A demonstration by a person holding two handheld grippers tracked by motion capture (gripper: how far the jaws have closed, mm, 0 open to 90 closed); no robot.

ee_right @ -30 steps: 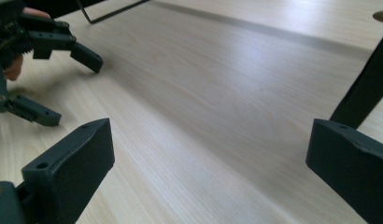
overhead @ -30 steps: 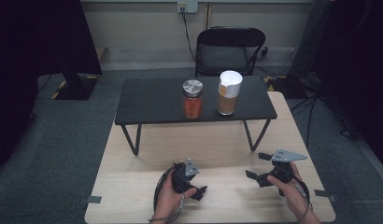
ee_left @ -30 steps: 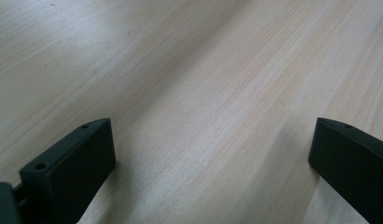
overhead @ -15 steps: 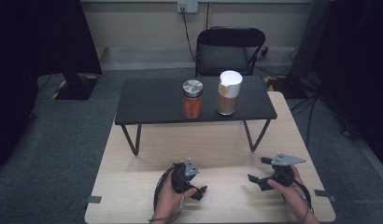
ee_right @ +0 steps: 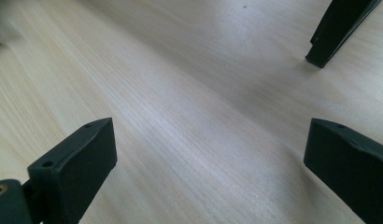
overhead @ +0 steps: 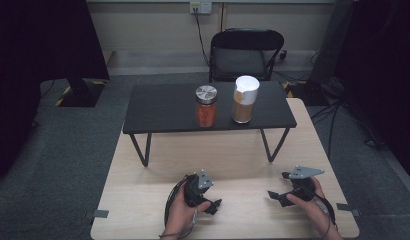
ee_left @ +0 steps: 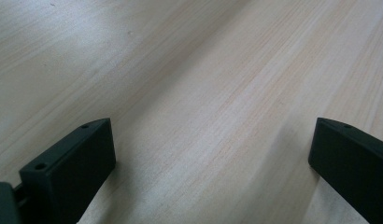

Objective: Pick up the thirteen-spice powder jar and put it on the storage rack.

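The left gripper point(overhead: 213, 205) rests low on the light wooden worktop point(overhead: 233, 160), near its front edge, its jaws spread wide with bare wood between them in the left gripper view. The right gripper point(overhead: 274, 196) lies well apart from it to the right, also spread wide and holding nothing. In the right gripper view a black leg point(ee_right: 336, 30) of the small black table point(overhead: 163, 107) stands ahead of it. On that raised table, far from both grippers, the orange-filled jar point(overhead: 206, 106) with a metal lid stands upright just beside the taller white-capped jar point(overhead: 244, 99). A black chair point(overhead: 245, 52) stands behind.
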